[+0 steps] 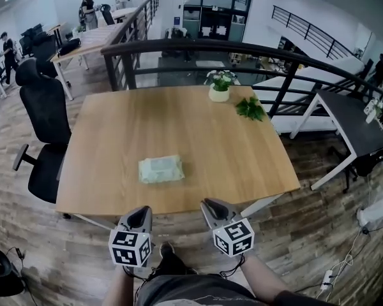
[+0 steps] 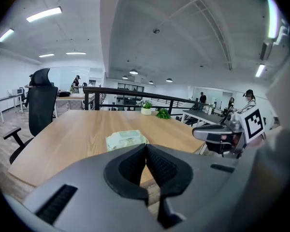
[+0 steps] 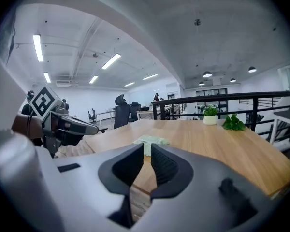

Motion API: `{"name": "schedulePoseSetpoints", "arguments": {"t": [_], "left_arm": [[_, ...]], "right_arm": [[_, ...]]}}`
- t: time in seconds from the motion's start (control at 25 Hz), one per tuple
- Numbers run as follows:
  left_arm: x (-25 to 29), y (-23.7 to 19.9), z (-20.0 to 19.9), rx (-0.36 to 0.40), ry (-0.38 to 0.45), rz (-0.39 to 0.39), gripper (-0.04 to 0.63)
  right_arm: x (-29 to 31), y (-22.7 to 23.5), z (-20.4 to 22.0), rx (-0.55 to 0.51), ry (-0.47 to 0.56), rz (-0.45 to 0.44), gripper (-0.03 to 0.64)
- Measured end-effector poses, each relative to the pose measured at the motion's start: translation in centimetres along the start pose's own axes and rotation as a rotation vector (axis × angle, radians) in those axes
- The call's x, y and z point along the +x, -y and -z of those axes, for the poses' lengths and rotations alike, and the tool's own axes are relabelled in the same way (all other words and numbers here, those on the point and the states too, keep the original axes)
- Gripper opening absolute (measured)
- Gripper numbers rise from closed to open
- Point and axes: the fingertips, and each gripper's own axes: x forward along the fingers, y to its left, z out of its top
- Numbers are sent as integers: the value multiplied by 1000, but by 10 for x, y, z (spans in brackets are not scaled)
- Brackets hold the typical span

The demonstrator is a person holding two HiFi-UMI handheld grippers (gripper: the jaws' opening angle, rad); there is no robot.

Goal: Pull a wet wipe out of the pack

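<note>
Your left gripper (image 1: pixel 142 210) hangs just off the near edge of the table (image 1: pixel 179 116), over the wood-plank floor (image 1: pixel 319 234), marker cube toward you. Its own view shows the left gripper (image 2: pixel 146 145) with jaws pressed together, black ribbed pads meeting in one seam, nothing caught between them. Your right gripper (image 1: pixel 209 203) sits beside it at the same edge, the two near each other but not touching. In its own view the right gripper (image 3: pixel 147 149) has its jaws drawn in to the thinnest slit at the tips and holds nothing. Each gripper shows in the other's camera: the right gripper (image 2: pixel 217 134) at the right of the left view, the left gripper (image 3: pixel 63 124) at the left of the right view. The wet wipe pack (image 1: pixel 161 169) lies flat on the table, pale green, in the near half and slightly left of centre, apart from both grippers and roughly ahead of the space between them. From the left gripper view the wet wipe pack (image 2: pixel 126 140) appears just above the closed tips; from the right gripper view the wet wipe pack (image 3: pixel 151 140) lines up behind the slit. A potted plant (image 1: pixel 220 85) stands at the far edge, a leafy sprig (image 1: pixel 250 109) just beside it to the right. A black office chair (image 1: pixel 45 120) stands at the table's left side. A dark railing (image 1: pixel 204 45) curves behind the table.
</note>
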Motion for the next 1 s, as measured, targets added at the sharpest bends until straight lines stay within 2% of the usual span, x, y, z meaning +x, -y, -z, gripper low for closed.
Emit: {"name": "schedulePoseSetpoints", "arguments": {"t": [0.12, 0.28, 0.56, 0.8, 1.0], "left_arm": [[20, -21, -8, 8, -9, 12, 14], [46, -48, -14, 48, -42, 26, 15], [78, -85, -19, 49, -56, 68, 15], [102, -104, -15, 119, -72, 107, 15], [122, -106, -8, 131, -101, 123, 15]], "right_arm": [[28, 4, -8, -7, -8, 17, 53], [71, 0, -10, -13, -62, -9, 120], [126, -11, -15, -37, -107, -35, 206], [153, -11, -15, -44, -144, 4, 225], [162, -8, -12, -90, -168, 3, 225]]}}
